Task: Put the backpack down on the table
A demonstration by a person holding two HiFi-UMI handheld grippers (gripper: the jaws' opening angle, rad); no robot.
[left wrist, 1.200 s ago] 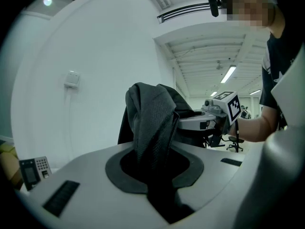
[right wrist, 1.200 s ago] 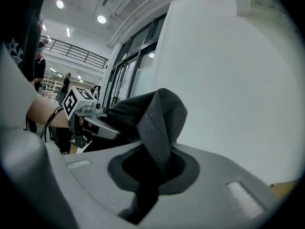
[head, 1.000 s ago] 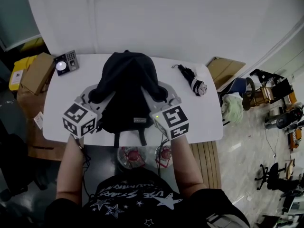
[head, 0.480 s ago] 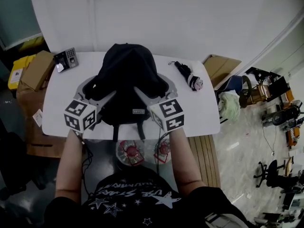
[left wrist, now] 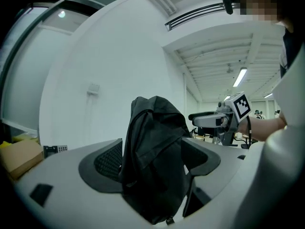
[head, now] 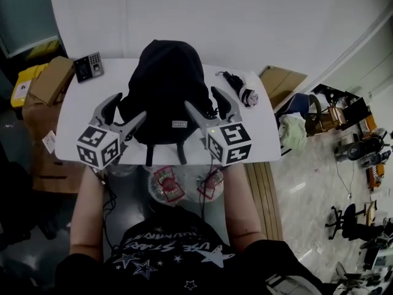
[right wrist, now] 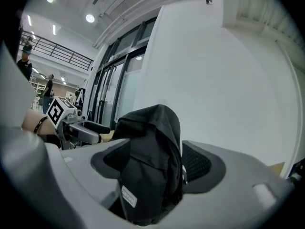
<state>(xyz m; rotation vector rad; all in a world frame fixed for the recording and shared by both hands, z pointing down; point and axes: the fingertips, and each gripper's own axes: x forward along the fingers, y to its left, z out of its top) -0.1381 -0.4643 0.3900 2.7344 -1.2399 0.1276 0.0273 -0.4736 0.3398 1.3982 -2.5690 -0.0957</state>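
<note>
The black backpack (head: 167,91) stands on the white tabletop (head: 77,112) by a white wall (head: 245,23). The left tool (head: 128,107) and right tool (head: 201,98) gape at its flanks, seemingly clear of the fabric.

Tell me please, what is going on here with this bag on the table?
A person holds a two-jaw gripper in each hand, one at each side of a black fabric backpack. It stands upright on the white rectangular table, near the person's edge. The jaws of the left gripper and of the right gripper are wide apart, each with a side of the bag between them, and the pads do not press on it. It rests on the table by itself. A folded dark umbrella lies beside it.
</note>
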